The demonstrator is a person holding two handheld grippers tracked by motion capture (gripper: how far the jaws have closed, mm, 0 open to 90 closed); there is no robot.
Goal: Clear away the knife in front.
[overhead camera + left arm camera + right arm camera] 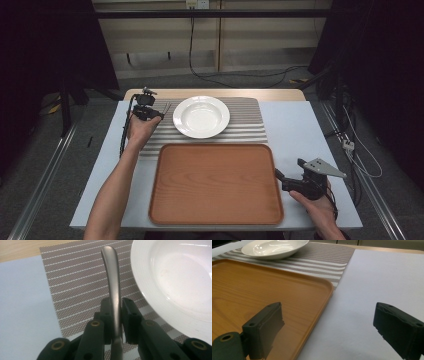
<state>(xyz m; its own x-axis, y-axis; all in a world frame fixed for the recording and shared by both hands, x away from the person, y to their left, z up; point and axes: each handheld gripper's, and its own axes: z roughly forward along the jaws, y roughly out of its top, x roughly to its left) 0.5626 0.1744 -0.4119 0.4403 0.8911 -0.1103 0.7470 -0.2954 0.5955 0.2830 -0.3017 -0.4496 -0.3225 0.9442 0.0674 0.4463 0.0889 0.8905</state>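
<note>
Left gripper clamps a grey metal fork handle, I note, just left of the round white plate; right gripper stands open, well apart.

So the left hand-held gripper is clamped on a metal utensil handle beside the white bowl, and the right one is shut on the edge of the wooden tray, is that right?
Not quite. The right hand-held gripper is open and holds nothing; the right gripper view shows its jaws wide apart, straddling the wooden tray's edge without pressing on it. The rest stands: the left hand-held gripper is clamped on the metal utensil handle beside the white bowl.
</note>
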